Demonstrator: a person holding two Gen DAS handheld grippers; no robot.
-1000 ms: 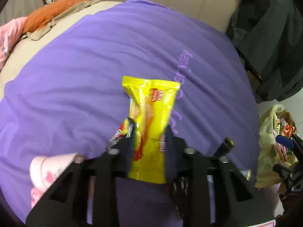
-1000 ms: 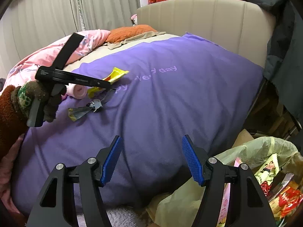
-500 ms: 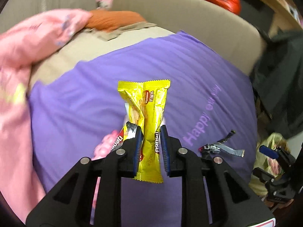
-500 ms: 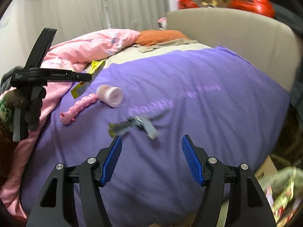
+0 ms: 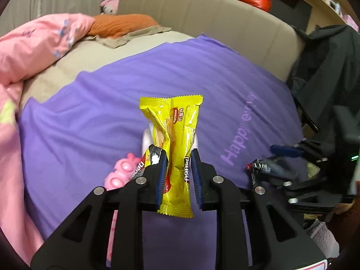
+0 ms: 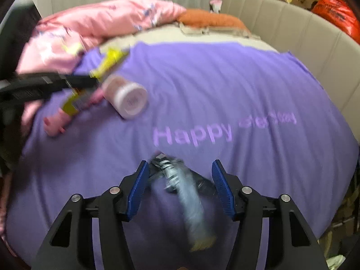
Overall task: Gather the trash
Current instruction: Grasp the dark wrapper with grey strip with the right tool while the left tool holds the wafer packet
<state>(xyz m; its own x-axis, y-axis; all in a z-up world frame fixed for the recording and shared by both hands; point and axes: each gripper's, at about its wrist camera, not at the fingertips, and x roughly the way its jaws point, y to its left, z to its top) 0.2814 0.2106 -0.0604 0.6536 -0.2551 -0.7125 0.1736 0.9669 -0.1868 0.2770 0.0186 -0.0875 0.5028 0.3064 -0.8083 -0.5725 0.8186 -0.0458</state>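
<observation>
Your left gripper (image 5: 178, 175) pinches the yellow wrapper (image 5: 174, 144); your right gripper (image 6: 180, 186), fingers spread, straddles the silver wrapper (image 6: 186, 193). Lower to the purple blanket (image 6: 225, 90), then close squarely.

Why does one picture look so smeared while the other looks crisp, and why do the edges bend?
Right wrist view: motion blur smears the silver wrapper between the open jaws and the pink cup. Left wrist view: sharper, the yellow wrapper with foil glare, only the right side blurred. Both views: fisheye curvature bends the purple blanket; dark corners.
</observation>
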